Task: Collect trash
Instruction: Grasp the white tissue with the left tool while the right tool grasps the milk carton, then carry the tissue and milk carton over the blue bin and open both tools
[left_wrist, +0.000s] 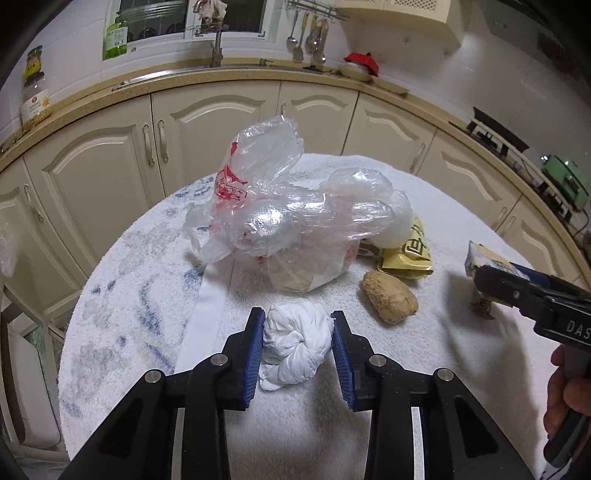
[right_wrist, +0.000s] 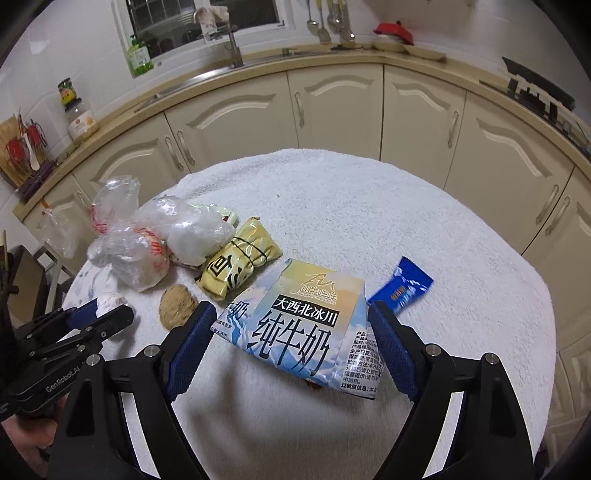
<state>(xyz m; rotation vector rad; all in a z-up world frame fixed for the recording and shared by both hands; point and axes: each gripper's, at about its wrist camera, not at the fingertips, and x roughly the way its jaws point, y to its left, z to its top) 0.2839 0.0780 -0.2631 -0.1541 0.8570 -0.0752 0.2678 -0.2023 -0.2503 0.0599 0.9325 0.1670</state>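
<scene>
— Left claw (left_wrist: 298, 314)?
— Narrowed on a white paper wad (left_wrist: 295, 339), one blue pad against each side. Just in front of the clear plastic bag (left_wrist: 280, 206), down on the white towel (left_wrist: 129, 277).
— Right claw (right_wrist: 290, 307)?
— Spread wide, yet clamped on a flattened milk carton (right_wrist: 306, 325), pads pressing its two edges. Raised off the towel, shadow beneath, well to the right of the bag.
— Other rubbish?
— Yellow packet (left_wrist: 406, 254) tucked against the bag's right side, partly under it. Brown lump (left_wrist: 389, 301) just in front of that packet, near the bag's right front corner. Blue wrapper (right_wrist: 400, 291) far right of the bag, beyond the carton, flat on the towel.
— Bag itself?
— Crumpled, printed in red, slumped on the towel.
</scene>
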